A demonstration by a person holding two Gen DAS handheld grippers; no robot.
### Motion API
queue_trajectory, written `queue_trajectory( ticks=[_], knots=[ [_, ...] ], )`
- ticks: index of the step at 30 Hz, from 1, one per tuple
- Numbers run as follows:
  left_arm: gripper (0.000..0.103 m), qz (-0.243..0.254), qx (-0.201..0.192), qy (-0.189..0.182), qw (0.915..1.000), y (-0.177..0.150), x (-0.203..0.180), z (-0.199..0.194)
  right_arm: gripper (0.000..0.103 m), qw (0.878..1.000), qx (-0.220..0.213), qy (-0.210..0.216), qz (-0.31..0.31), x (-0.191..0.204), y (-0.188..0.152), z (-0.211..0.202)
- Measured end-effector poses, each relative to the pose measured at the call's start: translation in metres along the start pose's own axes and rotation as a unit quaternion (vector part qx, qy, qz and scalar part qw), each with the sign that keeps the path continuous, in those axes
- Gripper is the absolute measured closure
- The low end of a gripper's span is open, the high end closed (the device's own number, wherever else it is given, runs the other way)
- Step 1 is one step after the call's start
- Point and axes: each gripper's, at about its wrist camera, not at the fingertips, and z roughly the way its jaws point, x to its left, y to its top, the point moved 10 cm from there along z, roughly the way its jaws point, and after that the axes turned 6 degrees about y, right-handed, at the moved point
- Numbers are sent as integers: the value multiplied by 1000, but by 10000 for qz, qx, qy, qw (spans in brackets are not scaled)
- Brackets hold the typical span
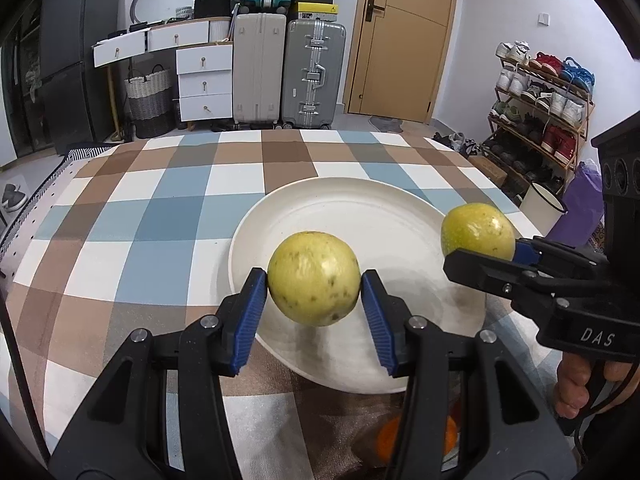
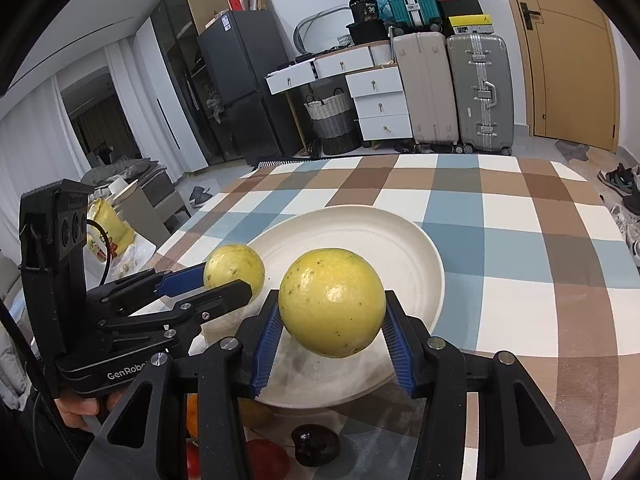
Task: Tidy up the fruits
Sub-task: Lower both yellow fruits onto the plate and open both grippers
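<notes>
Two yellow-green fruits are held up over a white plate (image 1: 280, 216), one in each tool. The plate sits on a table with a checked cloth (image 1: 160, 216) of blue, brown and white squares.

On the left side, the left gripper (image 1: 315, 280) is closed on the spotted fruit (image 1: 314, 278). The fruit is pinched between two blue pads (image 1: 252, 312), and it hangs above the near part of the plate. In the right wrist view, only part of this fruit can be seen, because one black finger covers it. The word "GenRobo" is read on the tool's body there, and the rest of the word is cut off by the other tool. A bit of the hand under it is seen.

On the right side, the right gripper (image 2: 332, 312) is closed on the second fruit (image 2: 332, 302), which is held above the plate too. In the left wrist view, the letters "DAS" are read on this tool, and the person's right hand (image 1: 576, 388) is partly seen under it.

Near the bottom, more fruit is mostly hidden behind the black fingers: an orange one (image 1: 452, 436), a red one (image 2: 268, 460) and a dark one (image 2: 316, 444). What kinds they are cannot be told.

Far back, the number "36" is read on a black bag (image 2: 366, 8).
</notes>
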Motion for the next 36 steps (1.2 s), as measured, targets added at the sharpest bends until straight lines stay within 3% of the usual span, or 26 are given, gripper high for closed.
queue_trajectory(
  ticks=[6, 11, 13, 17, 21, 24, 36],
  knots=[
    [60, 48, -96, -40, 9999, 3, -4, -1, 54, 9999, 112, -118, 29, -5, -2, 7],
    [58, 101, -27, -57, 9999, 0, -6, -1, 48, 9999, -111, -94, 45, -5, 3, -3],
    [49, 103, -3, 14, 9999, -1, -4, -1, 38, 9997, -205, -105, 22, -5, 5, -9],
    [19, -13, -50, 147, 9999, 1, 3, -5, 20, 9995, -303, -60, 62, -6, 6, -16],
    [13, -77, -98, 179, 9998, 2, 8, -12, 5, 9992, -389, -46, 104, -6, 6, -23],
    [1, -104, -161, 230, 9996, 1, 11, -19, 3, 9991, -406, -45, 116, -6, 4, -28],
    [1, -25, -184, 332, 9993, -11, 14, -66, 0, 9990, -303, -303, 157, -3, -8, -58]
  ],
)
